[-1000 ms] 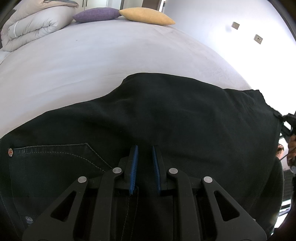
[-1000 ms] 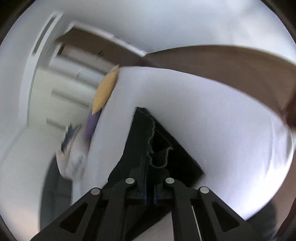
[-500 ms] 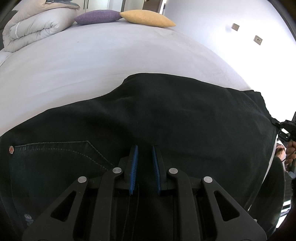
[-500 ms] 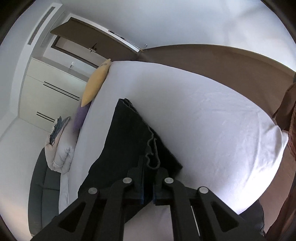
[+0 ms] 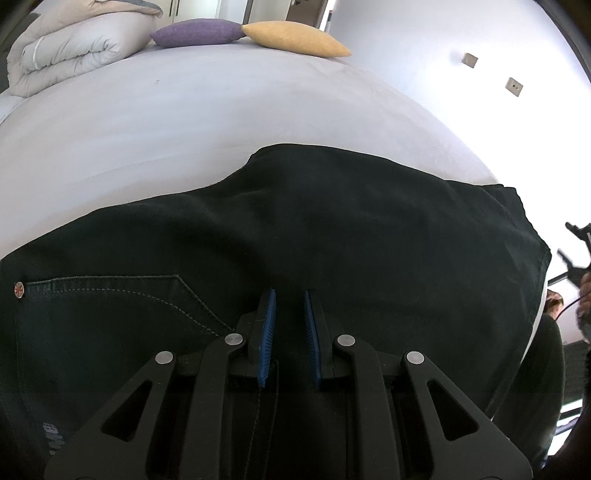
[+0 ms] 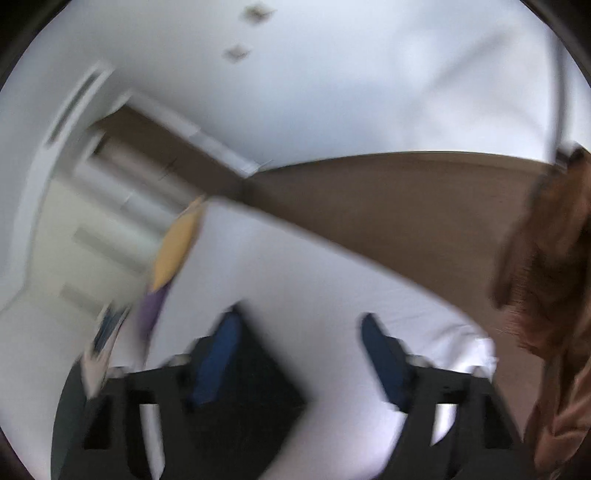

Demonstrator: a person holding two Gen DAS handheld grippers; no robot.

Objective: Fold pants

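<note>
One pants (image 5: 332, 236), two cushions (image 5: 295, 38).

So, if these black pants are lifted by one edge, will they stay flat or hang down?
The black pants would probably hang limp: the cloth lies soft and wavy on the bed, not stiff. The stitched pocket suggests denim, so likely rather heavy. They would hardly slide by themselves, though a push would probably bunch them up.

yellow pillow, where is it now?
Left wrist view: yellow pillow at the bed's far end, top centre, touching the purple pillow on its left.
</note>
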